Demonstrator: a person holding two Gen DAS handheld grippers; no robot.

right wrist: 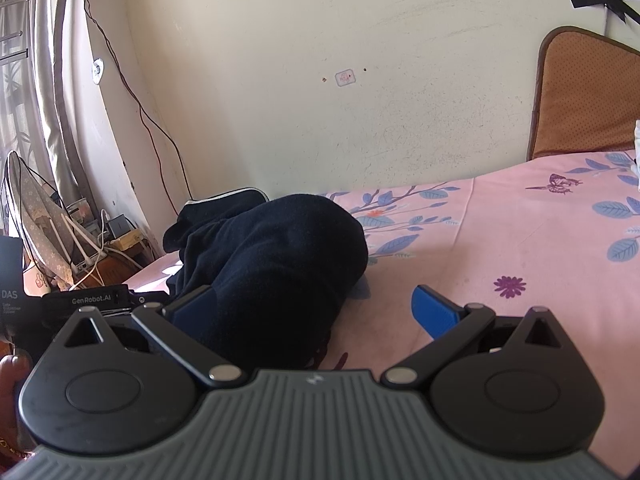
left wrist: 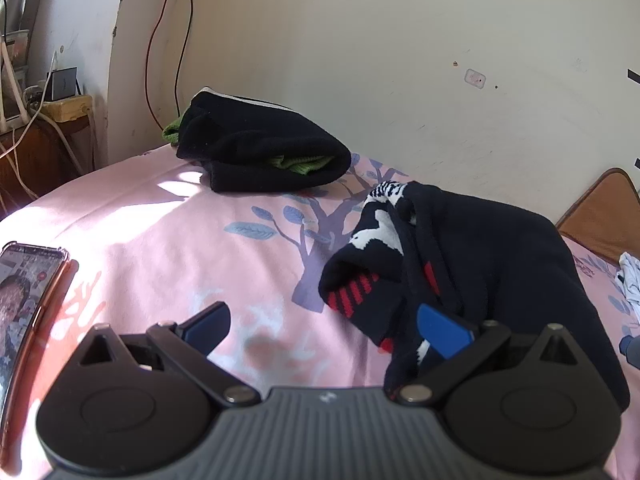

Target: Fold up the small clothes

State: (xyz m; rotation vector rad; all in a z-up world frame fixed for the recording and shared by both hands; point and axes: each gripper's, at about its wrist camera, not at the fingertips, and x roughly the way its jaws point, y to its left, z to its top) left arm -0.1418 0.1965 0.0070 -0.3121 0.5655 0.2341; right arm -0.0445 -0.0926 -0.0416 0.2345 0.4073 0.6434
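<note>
A dark navy knitted garment [left wrist: 472, 264] with white bird shapes and red stripes lies bunched on the pink bedsheet [left wrist: 200, 240]. My left gripper [left wrist: 324, 324] is open, its right blue finger [left wrist: 440, 328] against the garment's near edge, its left finger over bare sheet. In the right wrist view the same dark garment [right wrist: 280, 264] is a rounded heap. My right gripper [right wrist: 312, 312] is open, its left finger [right wrist: 188, 312] touching the heap's near side, its right finger over the sheet.
A second black garment with green lining [left wrist: 264, 148] lies by the wall at the bed's far edge. A phone [left wrist: 24, 304] lies at the left. A brown cushion [right wrist: 584, 100] stands at the right. White cloth [left wrist: 630, 276] lies at the far right. Cables and a side table [left wrist: 36, 140] stand beyond the bed.
</note>
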